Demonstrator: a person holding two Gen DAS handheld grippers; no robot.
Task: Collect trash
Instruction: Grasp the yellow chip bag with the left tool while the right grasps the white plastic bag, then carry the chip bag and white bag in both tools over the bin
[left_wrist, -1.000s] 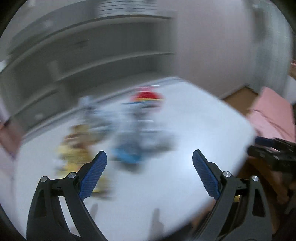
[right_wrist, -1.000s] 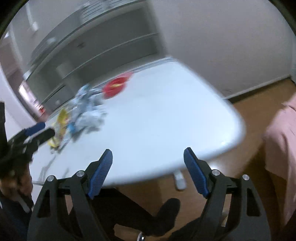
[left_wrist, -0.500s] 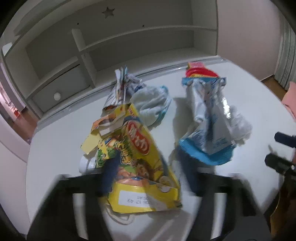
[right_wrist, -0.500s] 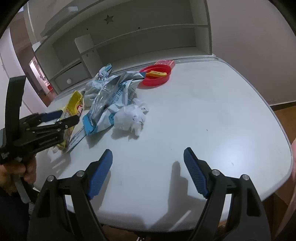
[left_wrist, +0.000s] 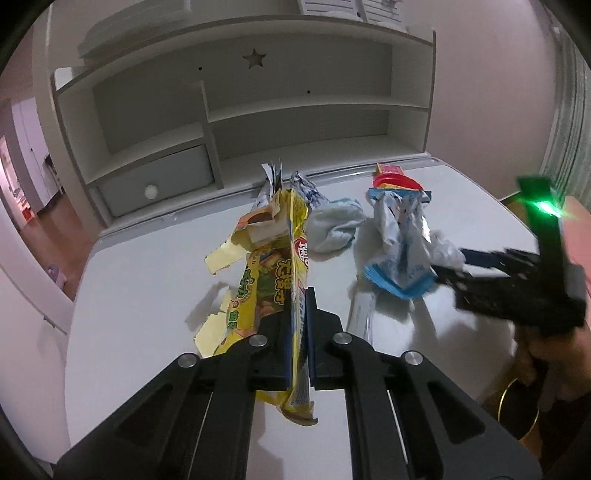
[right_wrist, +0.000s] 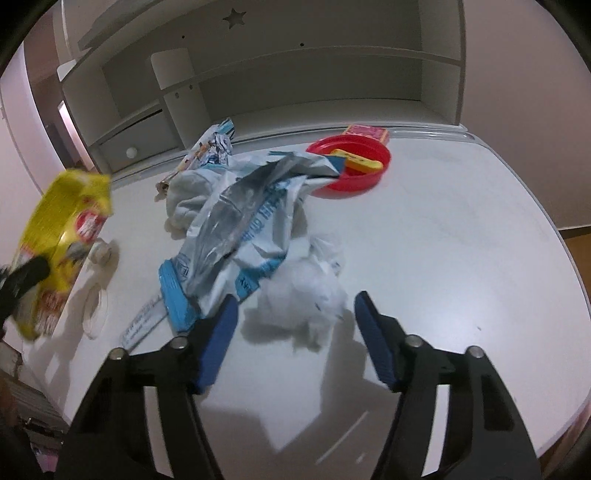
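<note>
White table (right_wrist: 461, 229) before shelving (left_wrist: 295, 122) (apparently a hutch), trash-strewn.

The crinkled yellow snack bag (left_wrist: 275, 273) bears large green and yellow East Asian characters and a red oval logo with white script; none can be read with certainty. The silver-and-blue foil wrapper (right_wrist: 236, 225) carries blue printed characters, too distorted to read.
</note>
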